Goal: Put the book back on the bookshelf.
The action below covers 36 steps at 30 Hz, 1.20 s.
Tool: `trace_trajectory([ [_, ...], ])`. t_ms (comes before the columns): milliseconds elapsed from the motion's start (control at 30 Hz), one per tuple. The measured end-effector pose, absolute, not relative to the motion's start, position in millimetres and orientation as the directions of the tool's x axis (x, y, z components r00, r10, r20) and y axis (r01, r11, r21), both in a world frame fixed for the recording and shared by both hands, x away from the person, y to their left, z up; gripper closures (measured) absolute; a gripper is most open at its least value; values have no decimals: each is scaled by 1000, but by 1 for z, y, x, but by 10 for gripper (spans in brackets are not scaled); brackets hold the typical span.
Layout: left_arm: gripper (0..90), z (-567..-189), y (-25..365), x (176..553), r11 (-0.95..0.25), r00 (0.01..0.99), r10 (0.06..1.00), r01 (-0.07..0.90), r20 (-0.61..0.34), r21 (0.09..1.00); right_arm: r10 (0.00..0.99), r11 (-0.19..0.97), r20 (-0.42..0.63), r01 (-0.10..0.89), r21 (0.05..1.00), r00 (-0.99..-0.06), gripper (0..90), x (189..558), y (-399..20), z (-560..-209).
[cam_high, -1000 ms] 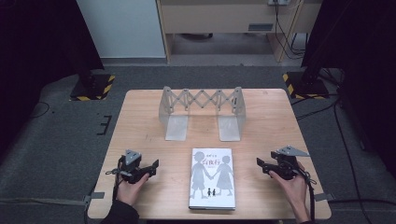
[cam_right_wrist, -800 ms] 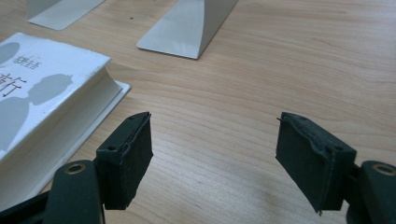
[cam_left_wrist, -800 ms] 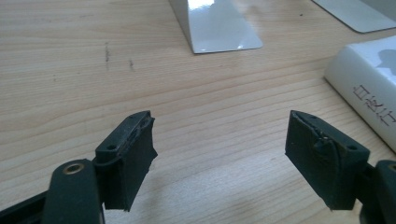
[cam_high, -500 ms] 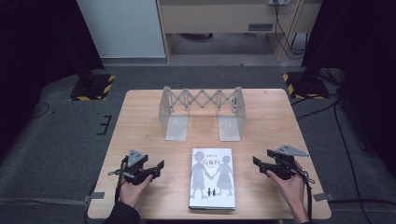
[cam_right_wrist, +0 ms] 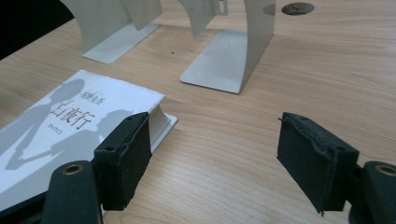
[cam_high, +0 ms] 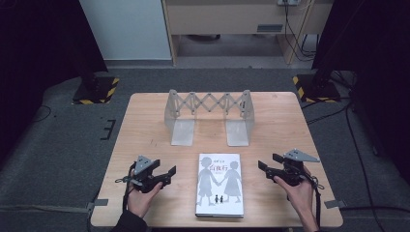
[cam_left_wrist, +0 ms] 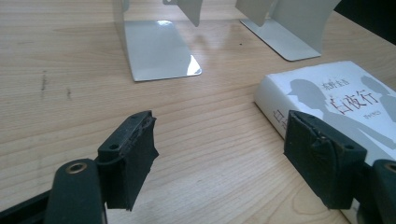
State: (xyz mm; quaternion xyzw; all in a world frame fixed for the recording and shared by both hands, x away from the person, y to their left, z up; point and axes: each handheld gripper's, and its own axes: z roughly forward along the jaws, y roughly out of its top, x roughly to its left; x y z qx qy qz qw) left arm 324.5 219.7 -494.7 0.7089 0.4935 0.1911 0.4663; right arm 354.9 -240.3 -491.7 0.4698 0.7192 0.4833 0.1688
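A white book (cam_high: 220, 183) with grey silhouettes of two figures on its cover lies flat near the table's front edge. My left gripper (cam_high: 169, 173) is open, a short way left of the book, jaws pointing toward it; its view has the book's spine corner (cam_left_wrist: 327, 98) close to one jaw. My right gripper (cam_high: 263, 163) is open to the right of the book, facing its page edge (cam_right_wrist: 161, 116). Neither touches the book. Behind it stands a white metal expanding book stand (cam_high: 209, 116) with two end plates (cam_left_wrist: 156, 49) (cam_right_wrist: 229, 60).
The wooden table (cam_high: 290, 125) has bare room on both sides of the stand. A cable hole (cam_right_wrist: 298, 7) sits in the far tabletop. Black-and-yellow weighted stand bases (cam_high: 94, 89) (cam_high: 316, 87) rest on the grey floor beyond the table.
Both grippers have moved inward toward the book, the left one to the right and the right one to the left. The book and stand have not moved.
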Motion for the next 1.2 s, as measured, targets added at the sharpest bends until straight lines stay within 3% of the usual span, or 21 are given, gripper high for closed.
trace_trajectory([
  [1200, 242, -502, 163, 314, -176, 574, 795, 525, -194, 832, 747, 69, 312, 535, 842, -587, 259, 346, -199, -501],
])
